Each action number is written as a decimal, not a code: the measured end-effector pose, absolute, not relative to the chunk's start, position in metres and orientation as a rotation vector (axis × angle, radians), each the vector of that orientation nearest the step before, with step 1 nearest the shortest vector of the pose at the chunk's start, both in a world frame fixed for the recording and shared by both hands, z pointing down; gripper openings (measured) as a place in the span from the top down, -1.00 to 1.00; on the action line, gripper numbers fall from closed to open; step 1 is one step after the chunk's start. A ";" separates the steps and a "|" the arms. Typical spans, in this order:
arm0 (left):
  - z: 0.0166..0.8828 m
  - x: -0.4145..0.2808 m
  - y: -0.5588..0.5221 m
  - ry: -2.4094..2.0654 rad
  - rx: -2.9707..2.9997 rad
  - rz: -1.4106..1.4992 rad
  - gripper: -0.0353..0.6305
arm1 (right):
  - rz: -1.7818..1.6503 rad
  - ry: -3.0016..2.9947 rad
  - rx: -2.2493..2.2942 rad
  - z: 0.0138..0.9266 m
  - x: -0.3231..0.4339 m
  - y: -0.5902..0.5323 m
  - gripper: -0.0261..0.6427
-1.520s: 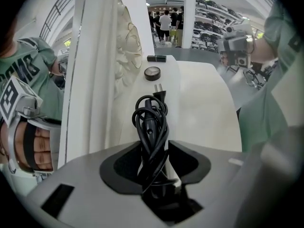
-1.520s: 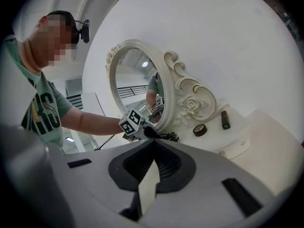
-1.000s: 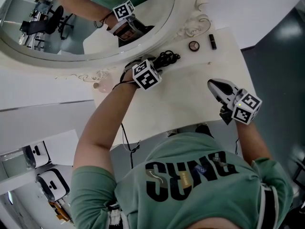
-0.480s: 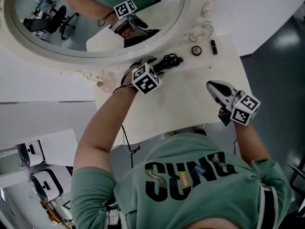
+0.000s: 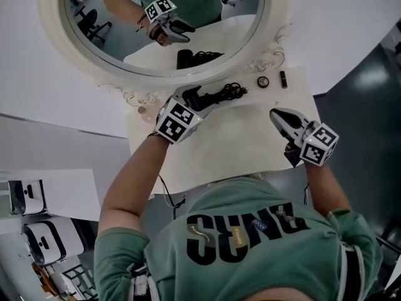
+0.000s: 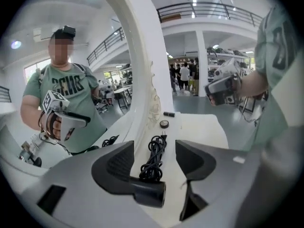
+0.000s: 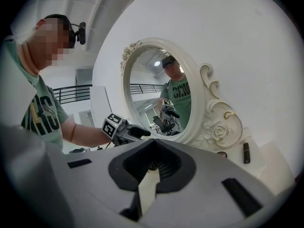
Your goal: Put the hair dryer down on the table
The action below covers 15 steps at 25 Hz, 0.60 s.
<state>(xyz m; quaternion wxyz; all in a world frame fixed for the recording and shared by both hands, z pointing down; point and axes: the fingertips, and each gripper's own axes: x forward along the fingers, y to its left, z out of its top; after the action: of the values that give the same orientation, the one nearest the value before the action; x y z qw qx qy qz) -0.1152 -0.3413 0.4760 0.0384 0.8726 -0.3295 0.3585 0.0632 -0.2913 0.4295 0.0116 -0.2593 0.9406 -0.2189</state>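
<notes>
Head view looks steeply down on a cream table (image 5: pixel 250 140) set against a white wall, with an oval mirror (image 5: pixel 119 36) in a carved white frame at its far edge. The hair dryer (image 5: pixel 192 96) lies flat on the table close under the mirror frame, black, with its bundled cord (image 5: pixel 227 93) stretched out beside it toward a small round case (image 5: pixel 263 81) and a short dark tube (image 5: pixel 283 79) near the far right corner.

The left gripper (image 5: pixel 187 104) sits just at the near end of the hair dryer. In the left gripper view its jaws stand wide apart, and the hair dryer (image 6: pixel 151 194) rests on the table low between them, its barrel end facing the camera and partly tucked under the left jaw. The pads do not press on it, so nothing is held. The cord (image 6: pixel 154 158) runs away from the camera through the gap, with the round case (image 6: pixel 164 124) and the tube (image 6: pixel 169 114) farther along.

The right gripper (image 5: pixel 279 113) hovers over the right side of the table, well apart from the hair dryer. In the right gripper view its jaws meet at the tips (image 7: pixel 153 142) with nothing between them.
</notes>
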 end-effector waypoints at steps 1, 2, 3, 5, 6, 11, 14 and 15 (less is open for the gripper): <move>0.465 -0.120 -0.337 -1.037 2.681 1.032 0.06 | -0.667 2.940 -0.804 0.424 0.060 -0.292 0.94; 0.455 -0.125 -0.332 -1.066 2.683 0.966 0.06 | -0.651 2.949 -0.799 0.418 0.056 -0.292 0.94; 0.445 -0.131 -0.327 -1.097 2.682 0.900 0.06 | -0.634 2.959 -0.794 0.413 0.051 -0.292 0.94; 0.427 -0.144 -0.317 -1.159 2.680 0.768 0.06 | -0.605 2.976 -0.782 0.402 0.043 -0.292 0.94; 0.419 -0.150 -0.311 -1.186 2.679 0.703 0.06 | -0.592 2.983 -0.775 0.398 0.039 -0.291 0.94; 0.386 -0.178 -0.274 -1.267 2.678 0.435 0.15 | -0.525 3.011 -0.750 0.376 0.021 -0.287 0.94; 0.365 -0.193 -0.252 -1.308 2.677 0.270 0.21 | -0.493 3.032 -0.738 0.364 0.009 -0.283 0.94; 0.359 -0.197 -0.246 -1.320 2.676 0.221 0.23 | -0.484 3.039 -0.729 0.361 0.005 -0.282 0.94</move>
<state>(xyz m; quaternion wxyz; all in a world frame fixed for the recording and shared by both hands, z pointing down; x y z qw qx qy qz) -0.1975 -0.2456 0.3590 0.0746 0.8918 -0.4401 0.0738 0.0049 -0.2816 0.3609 -0.0106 -0.2305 0.9609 -0.1531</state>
